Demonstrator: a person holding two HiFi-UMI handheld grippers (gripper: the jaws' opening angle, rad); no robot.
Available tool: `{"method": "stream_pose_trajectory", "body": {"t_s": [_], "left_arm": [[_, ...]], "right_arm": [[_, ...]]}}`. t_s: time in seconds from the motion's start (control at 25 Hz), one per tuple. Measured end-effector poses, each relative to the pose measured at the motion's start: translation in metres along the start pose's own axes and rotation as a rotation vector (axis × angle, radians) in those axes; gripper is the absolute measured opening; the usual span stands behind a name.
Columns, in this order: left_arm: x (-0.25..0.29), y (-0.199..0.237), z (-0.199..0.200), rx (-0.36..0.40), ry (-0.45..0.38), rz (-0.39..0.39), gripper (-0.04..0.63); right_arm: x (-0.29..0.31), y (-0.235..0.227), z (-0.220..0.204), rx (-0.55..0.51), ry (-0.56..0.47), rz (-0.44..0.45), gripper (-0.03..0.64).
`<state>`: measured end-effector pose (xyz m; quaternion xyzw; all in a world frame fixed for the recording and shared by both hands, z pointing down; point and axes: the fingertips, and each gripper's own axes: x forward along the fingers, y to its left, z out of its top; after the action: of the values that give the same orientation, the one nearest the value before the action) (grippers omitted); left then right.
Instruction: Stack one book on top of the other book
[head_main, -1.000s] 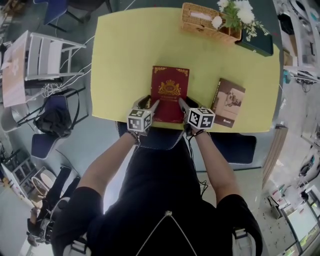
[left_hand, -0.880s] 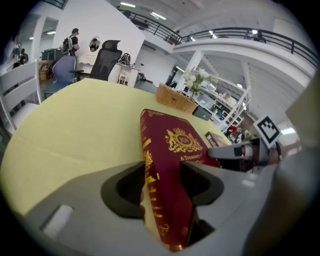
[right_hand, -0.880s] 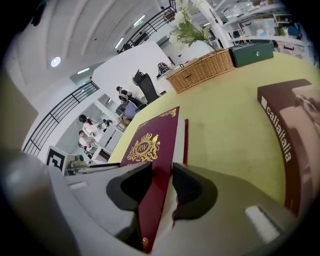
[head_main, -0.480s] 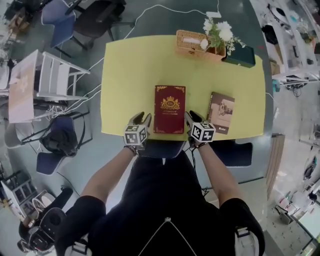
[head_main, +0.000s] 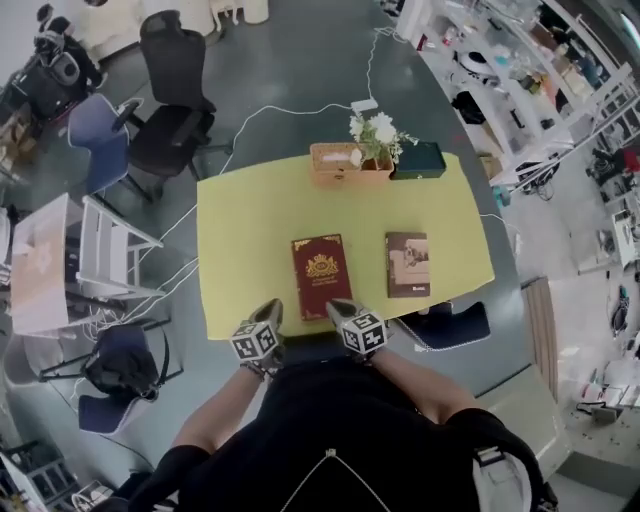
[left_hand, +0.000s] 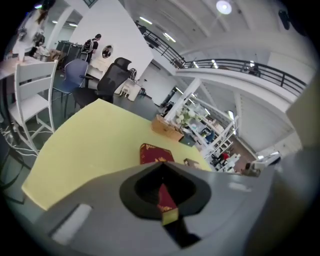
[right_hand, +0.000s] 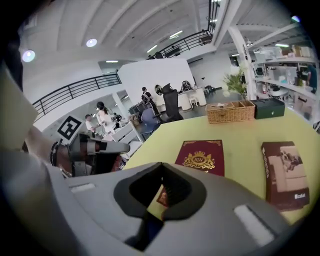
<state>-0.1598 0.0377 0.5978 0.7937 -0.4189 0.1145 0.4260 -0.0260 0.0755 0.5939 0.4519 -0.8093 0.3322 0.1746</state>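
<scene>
Yellow worktop (head_main: 245, 230) bears the red book (head_main: 321, 276), with the brown book (head_main: 407, 264) lying apart at its 3 o'clock. A wicker basket (head_main: 335, 163), flowers (head_main: 375, 130) and a dark box (head_main: 418, 160) stand at 12. At 6, the left gripper (head_main: 268, 312) and right gripper (head_main: 338, 308) hover, their fingers just closed on nothing.

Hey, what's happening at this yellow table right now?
A person stands at the yellow table with a pair of tongs in each hand. The left tongs and right tongs have both just closed with nothing between them, and hover by the table's near edge, in front of the red book. That book lies flat, with the brown book to its right, apart from it. Neither is stacked on the other yet.
</scene>
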Motion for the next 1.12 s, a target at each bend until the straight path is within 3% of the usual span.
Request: {"method": "stream_pose_trajectory", "body": {"t_s": [0.2, 0.36, 0.68, 1.04, 1.12], "left_arm": [[-0.010, -0.011, -0.006, 0.052, 0.044, -0.079, 0.008], [-0.002, -0.020, -0.006, 0.089, 0.067, -0.113, 0.008], [0.028, -0.074, -0.004, 0.124, 0.066, -0.195, 0.008], [0.079, -0.143, -0.017, 0.139, 0.045, -0.175, 0.009], [0.097, -0.166, -0.022, 0.149, 0.045, -0.174, 0.044]], "right_arm": [[-0.021, 0.022, 0.000, -0.077, -0.025, -0.056, 0.005], [-0.046, 0.006, 0.001, -0.049, -0.059, -0.135, 0.005], [-0.096, -0.052, 0.004, -0.002, -0.126, -0.290, 0.005], [-0.156, -0.163, 0.017, 0.064, -0.222, -0.347, 0.005], [-0.168, -0.195, 0.021, 0.076, -0.240, -0.346, 0.005]]}}
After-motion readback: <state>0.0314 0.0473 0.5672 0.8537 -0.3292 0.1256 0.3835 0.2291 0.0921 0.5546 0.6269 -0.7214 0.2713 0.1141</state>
